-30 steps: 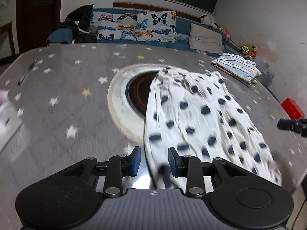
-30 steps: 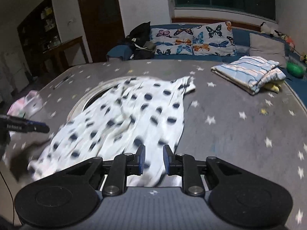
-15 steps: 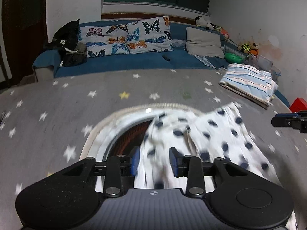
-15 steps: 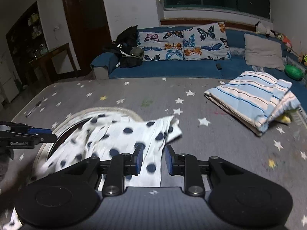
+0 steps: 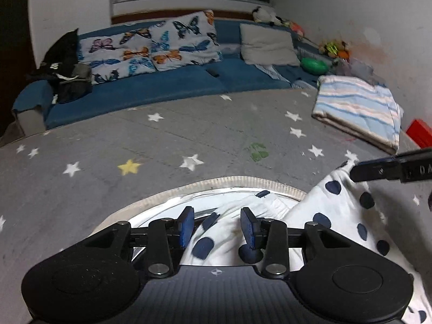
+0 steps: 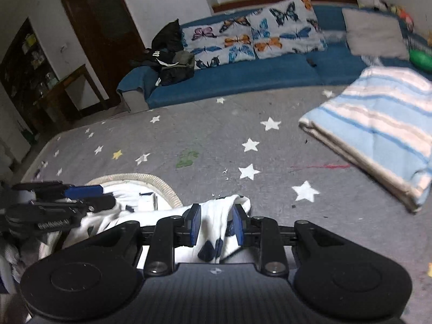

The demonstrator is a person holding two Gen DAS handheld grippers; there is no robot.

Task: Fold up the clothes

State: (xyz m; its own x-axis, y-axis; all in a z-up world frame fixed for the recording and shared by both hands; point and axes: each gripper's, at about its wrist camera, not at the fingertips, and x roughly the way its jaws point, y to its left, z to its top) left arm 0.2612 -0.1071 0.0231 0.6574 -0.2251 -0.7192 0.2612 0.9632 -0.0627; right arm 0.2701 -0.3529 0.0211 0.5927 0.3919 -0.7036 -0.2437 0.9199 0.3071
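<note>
A white garment with dark blue dots (image 5: 337, 216) lies on the grey star-patterned table. It also shows in the right wrist view (image 6: 216, 216). My left gripper (image 5: 217, 225) is open, its blue pads either side of the garment's far edge above a round inset. My right gripper (image 6: 214, 224) is open with the garment's far right corner between its pads. The right gripper's finger shows in the left wrist view (image 5: 391, 166). The left gripper shows in the right wrist view (image 6: 62, 202).
A folded blue-striped blanket (image 6: 383, 132) lies at the table's right. The round inset's rim (image 5: 229, 182) sits in the table under the garment. A blue sofa (image 5: 162, 86) with butterfly pillows stands behind the table. A red box (image 5: 419, 132) is at the right edge.
Both grippers have travelled forward over the garment from its near edge to its far edge. Both jaws stand a little wider than before.
</note>
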